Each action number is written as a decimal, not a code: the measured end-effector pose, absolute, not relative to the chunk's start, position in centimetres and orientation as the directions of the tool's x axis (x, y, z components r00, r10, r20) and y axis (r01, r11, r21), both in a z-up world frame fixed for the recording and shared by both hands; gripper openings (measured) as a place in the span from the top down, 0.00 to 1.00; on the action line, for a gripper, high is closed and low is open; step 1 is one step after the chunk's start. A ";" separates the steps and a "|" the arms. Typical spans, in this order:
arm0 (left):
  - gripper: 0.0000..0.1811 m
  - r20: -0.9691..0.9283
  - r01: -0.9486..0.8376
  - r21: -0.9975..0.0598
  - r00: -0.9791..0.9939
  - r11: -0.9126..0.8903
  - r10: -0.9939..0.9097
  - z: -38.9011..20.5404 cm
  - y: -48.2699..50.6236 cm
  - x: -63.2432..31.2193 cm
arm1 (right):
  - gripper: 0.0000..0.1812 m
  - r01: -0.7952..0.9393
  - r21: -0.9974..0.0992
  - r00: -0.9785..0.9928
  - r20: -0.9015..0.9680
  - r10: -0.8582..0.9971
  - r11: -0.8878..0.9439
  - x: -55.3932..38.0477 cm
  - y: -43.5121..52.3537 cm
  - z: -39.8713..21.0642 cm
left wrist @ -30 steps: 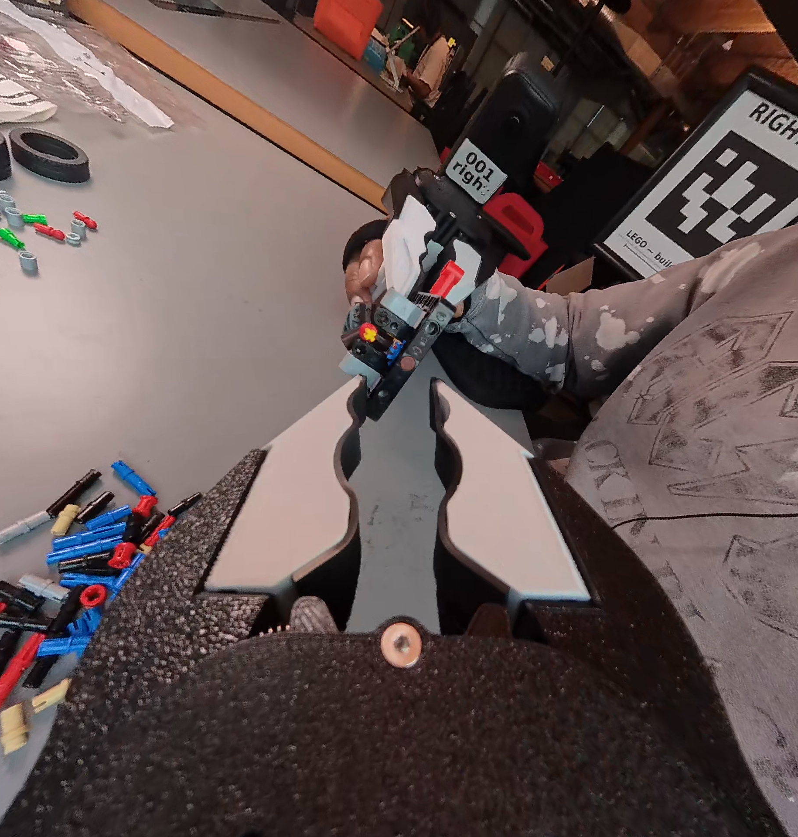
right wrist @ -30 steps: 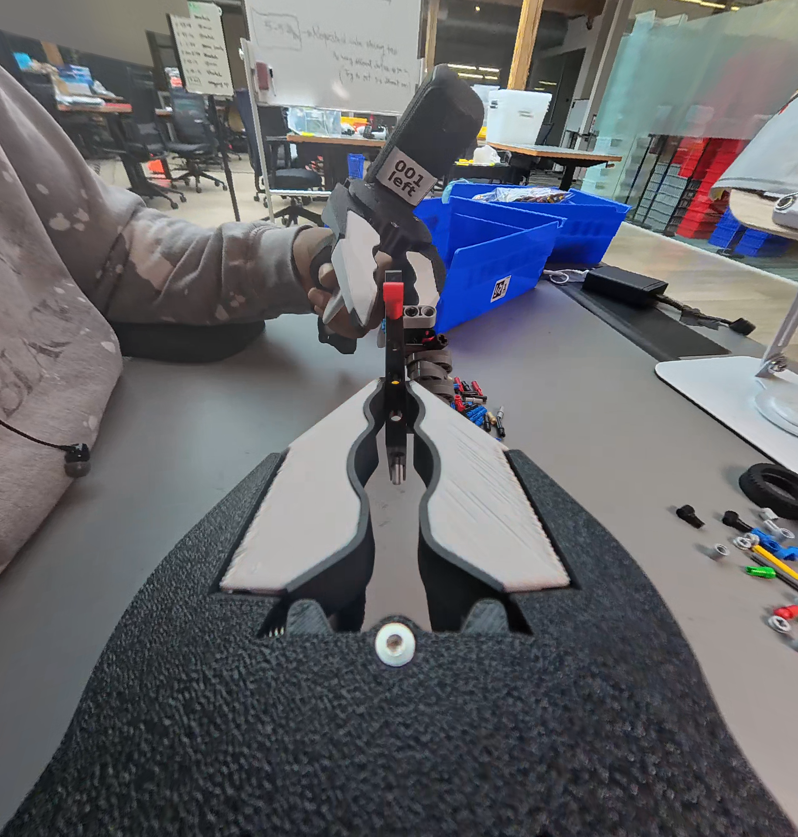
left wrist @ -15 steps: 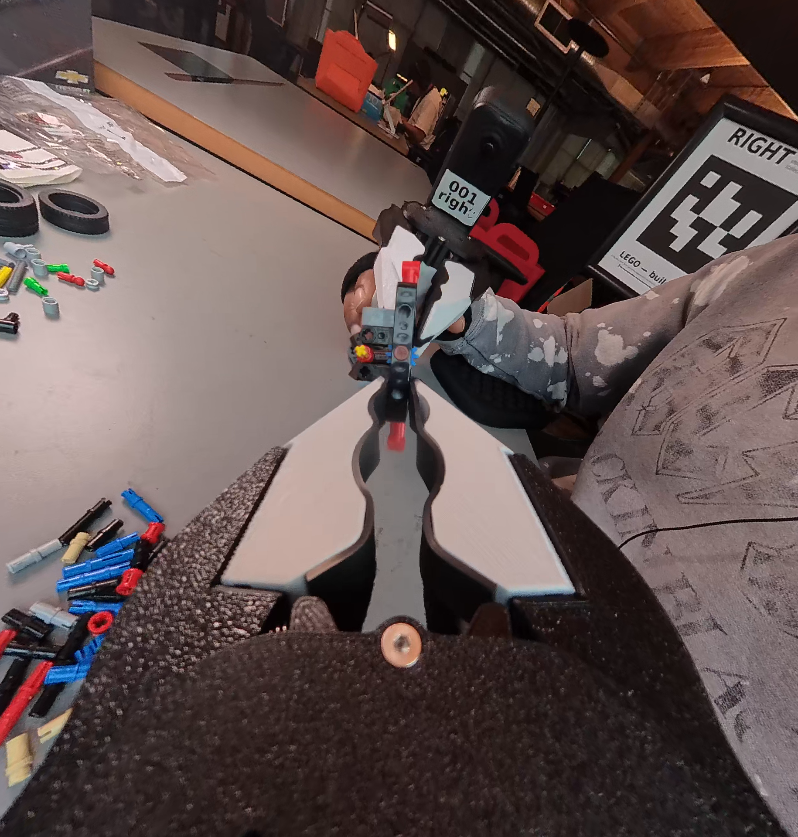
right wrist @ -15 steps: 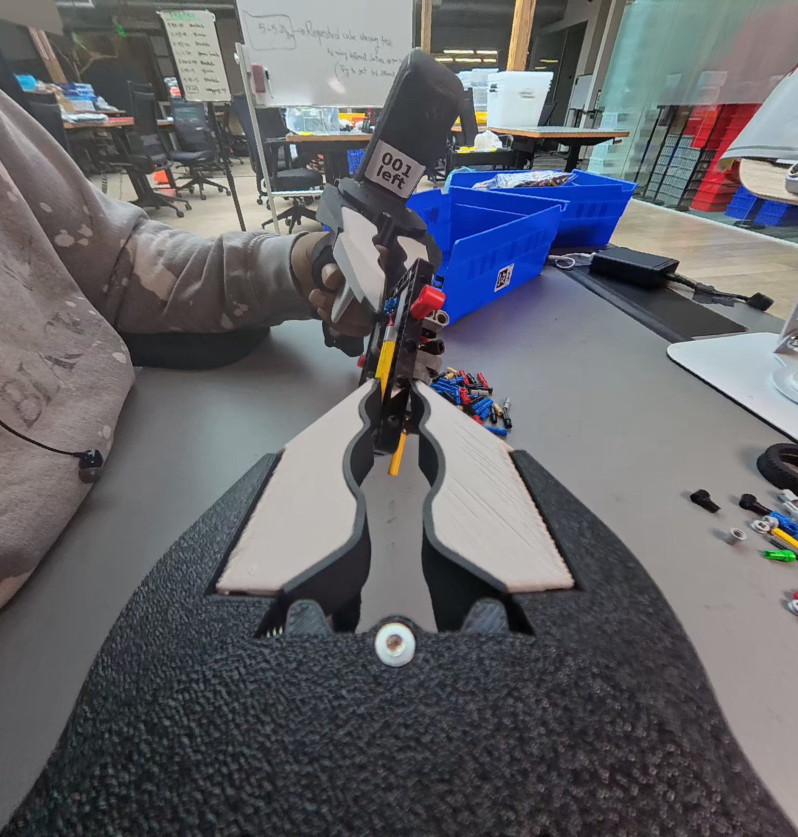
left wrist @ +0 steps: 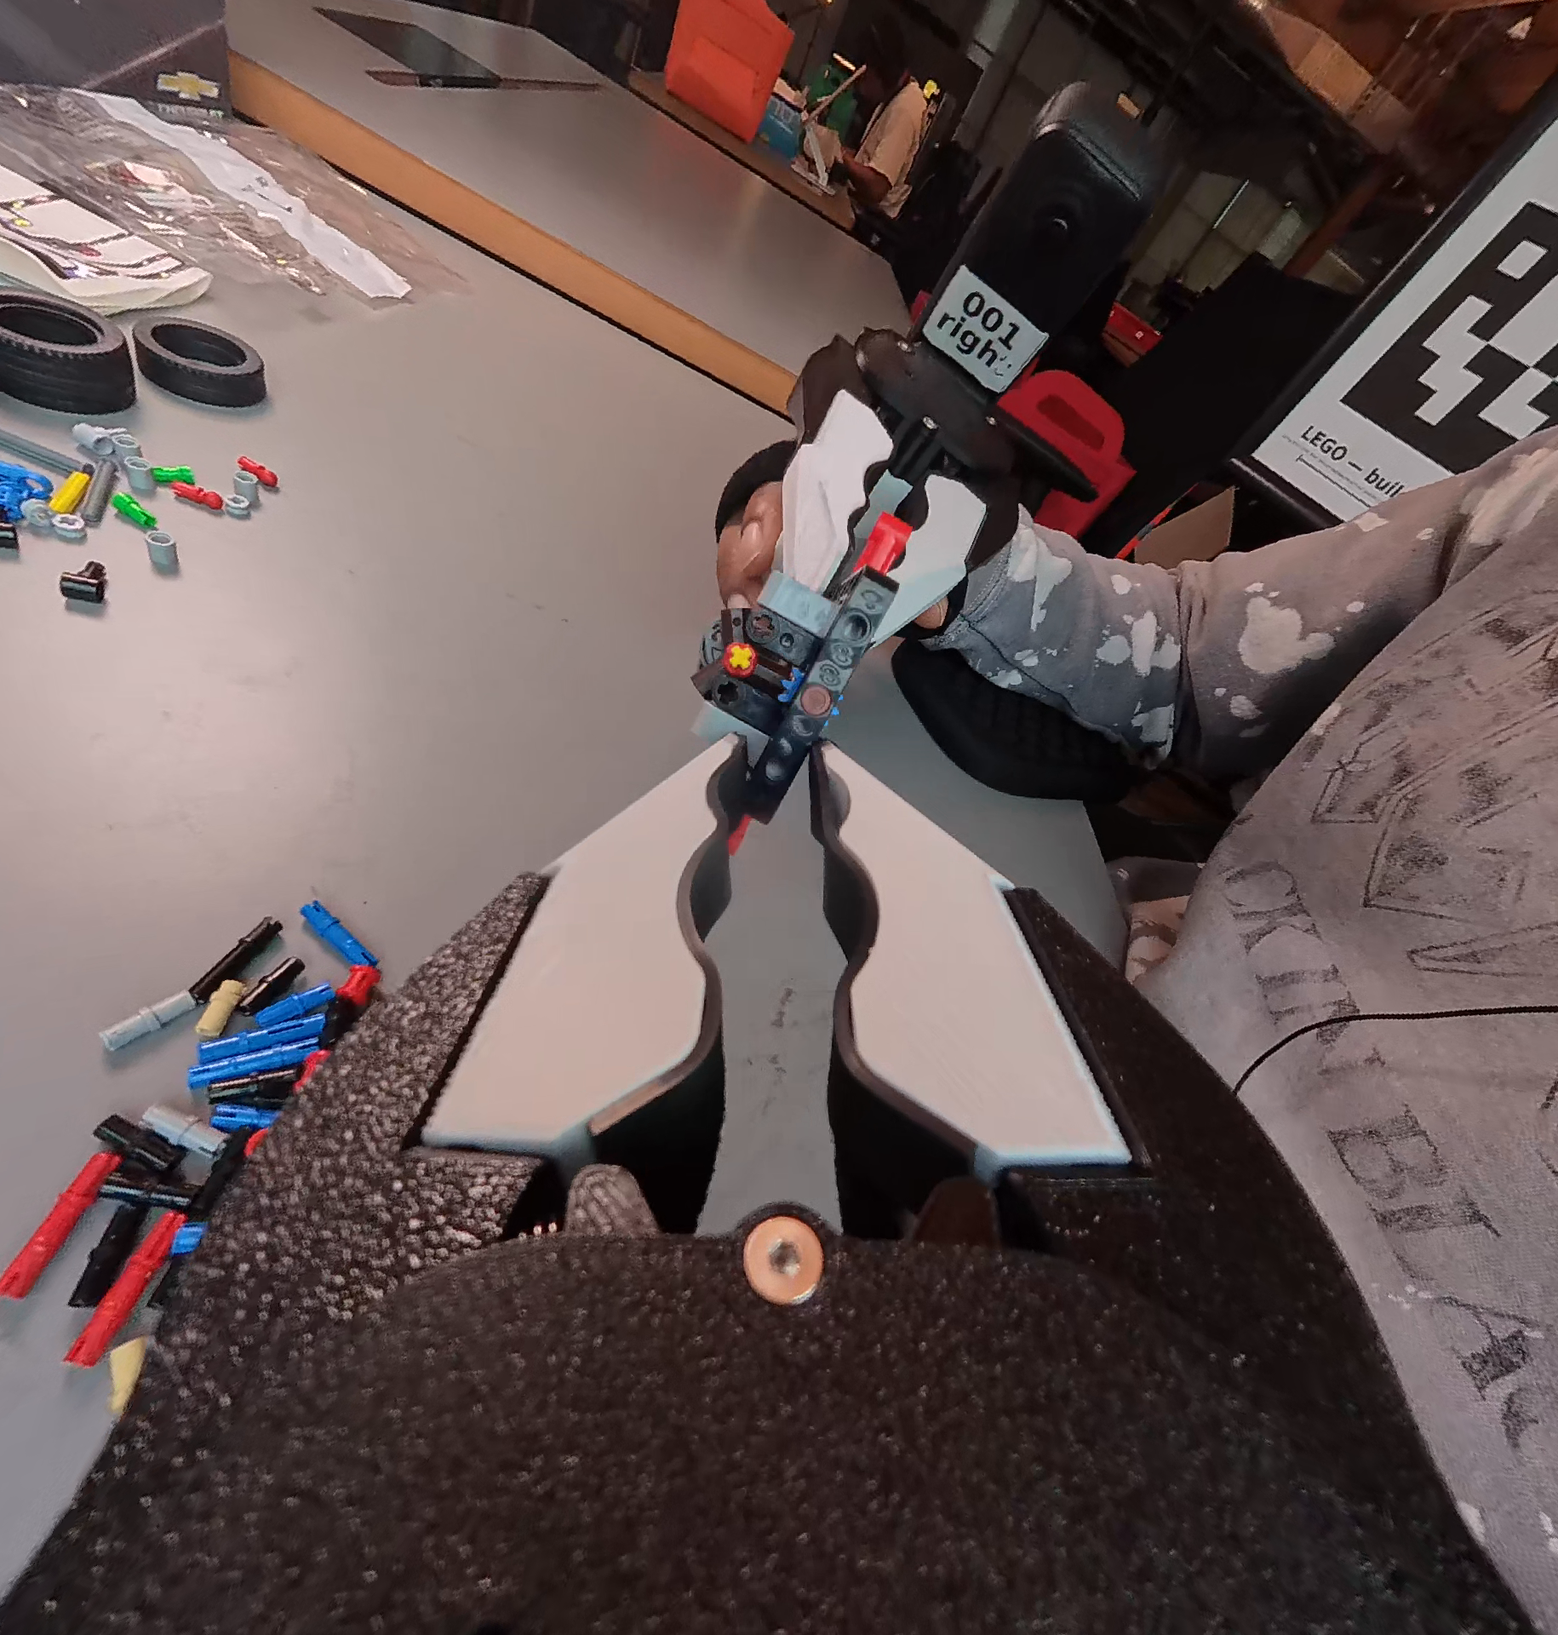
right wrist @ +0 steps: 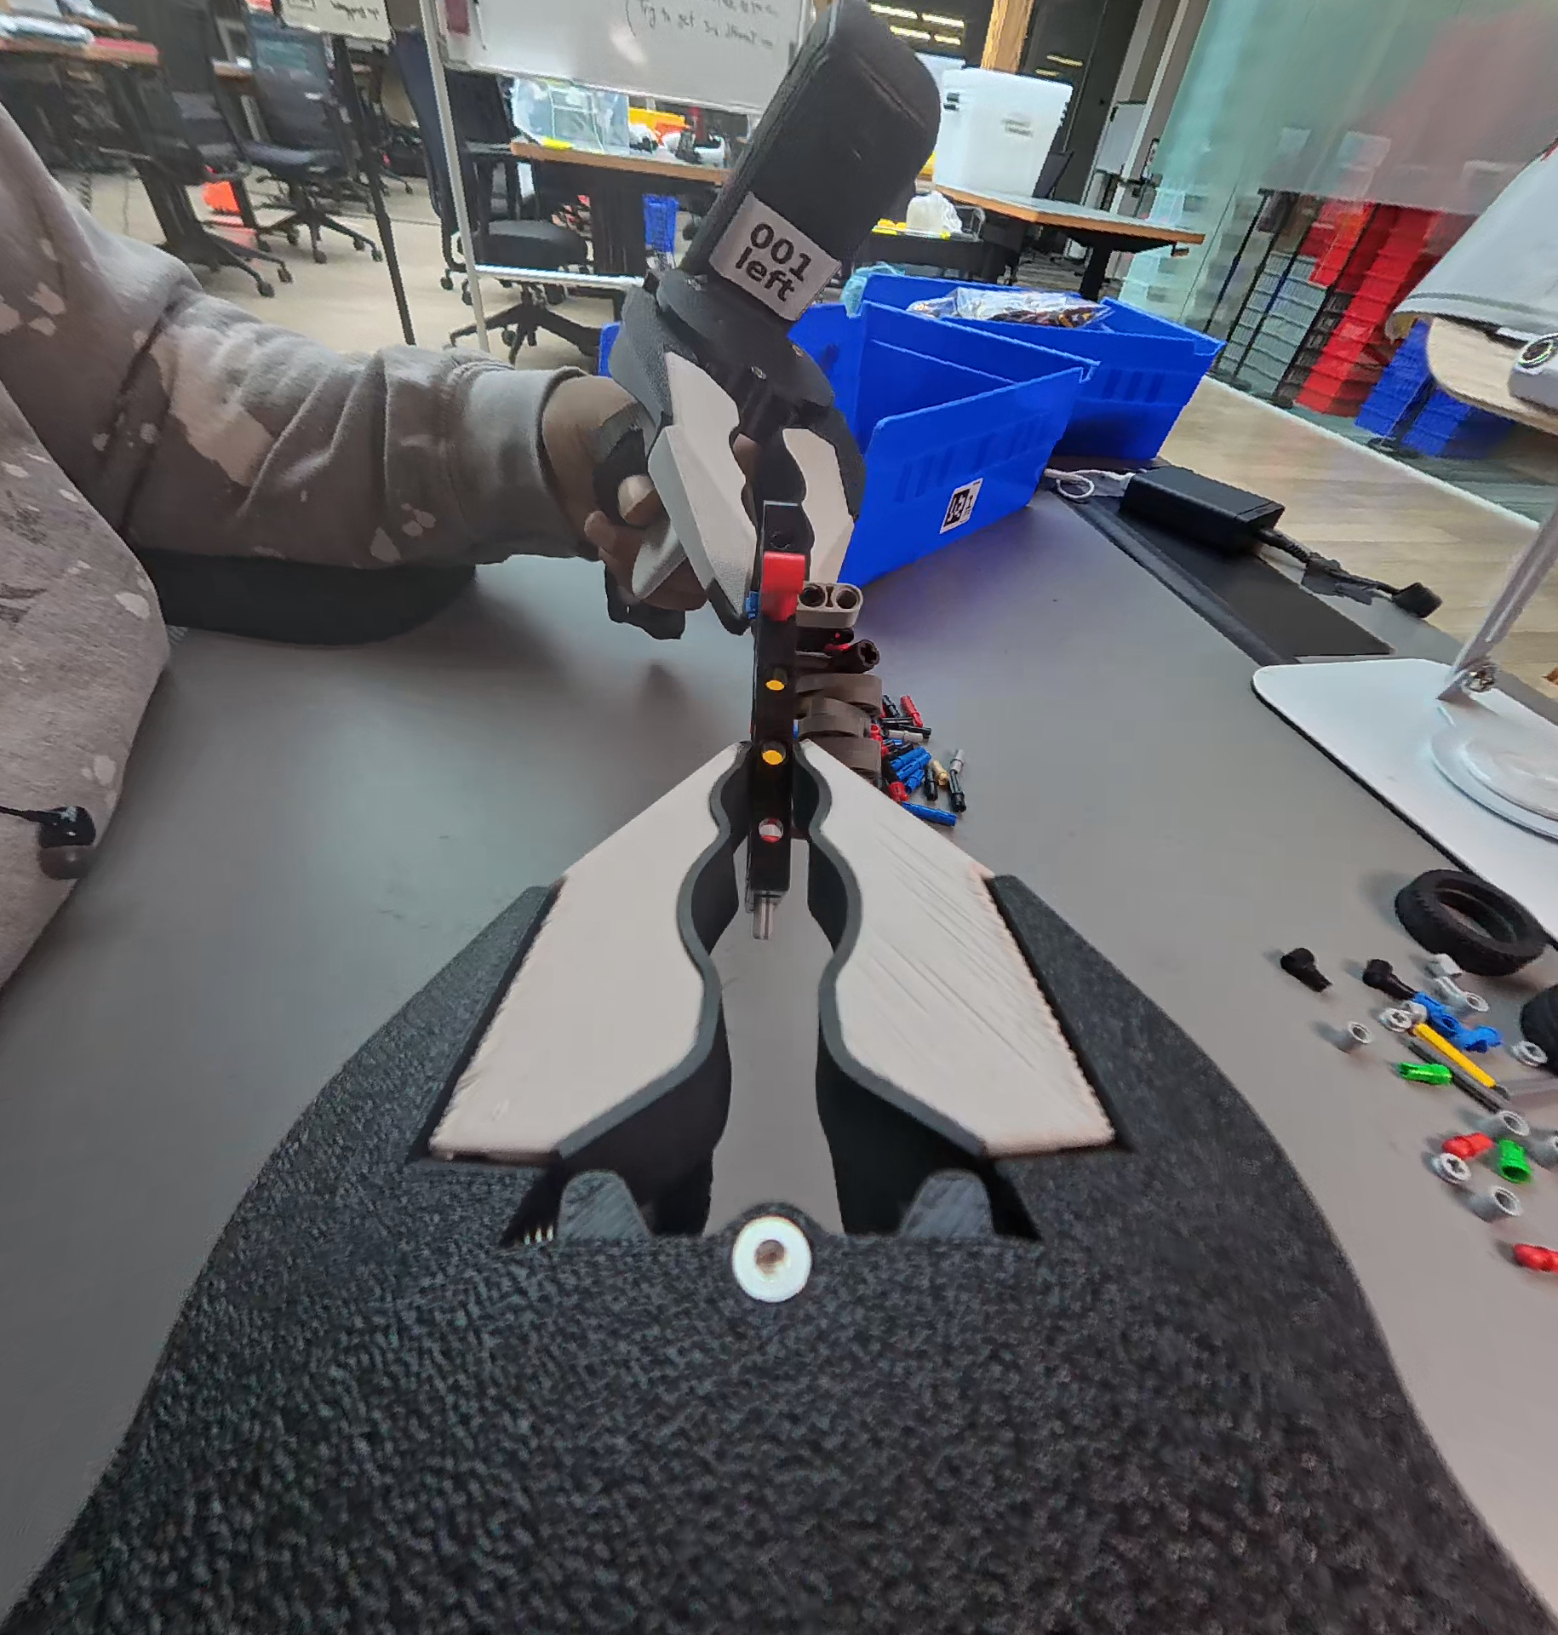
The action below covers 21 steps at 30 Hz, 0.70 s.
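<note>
1. The brick assembly point(left wrist: 789, 681), a black holed beam with grey blocks and red pins, hangs above the grey worktop point(left wrist: 360, 708) between my two grippers.
2. My right gripper point(right wrist: 771, 779) has its jaws clamped on the beam.
3. My left gripper point(left wrist: 771, 765) has its jaws pinching the beam's other end.
4. Loose pins point(left wrist: 245, 1035) and tyres point(left wrist: 196, 363) lie well apart on the worktop.

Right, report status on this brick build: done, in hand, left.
Done: a small black-and-grey plastic beam assembly with red and yellow pins is already joined. In hand: the left gripper and the right gripper are both shut on it, above the grey table. Left: loose blue, red and black pins and two black rubber tyres lie unused.
</note>
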<state>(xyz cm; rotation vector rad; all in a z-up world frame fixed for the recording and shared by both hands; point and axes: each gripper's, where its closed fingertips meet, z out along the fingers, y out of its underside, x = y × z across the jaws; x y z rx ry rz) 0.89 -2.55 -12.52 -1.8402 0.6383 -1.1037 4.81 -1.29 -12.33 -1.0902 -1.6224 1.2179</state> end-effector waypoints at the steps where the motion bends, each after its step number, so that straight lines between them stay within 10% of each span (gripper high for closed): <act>1: 0.92 0.437 0.002 -0.867 0.479 -0.498 -0.761 -12.8 -2.5 0.8 | 0.96 0.173 -0.966 -0.288 0.137 0.948 0.192 4.7 -1.2 -12.6; 21: 0.65 0.517 -0.150 -0.753 0.466 -0.640 -0.718 -16.7 -3.9 2.0 | 0.96 0.275 -0.711 -0.399 0.528 0.749 0.647 3.8 -3.9 -18.2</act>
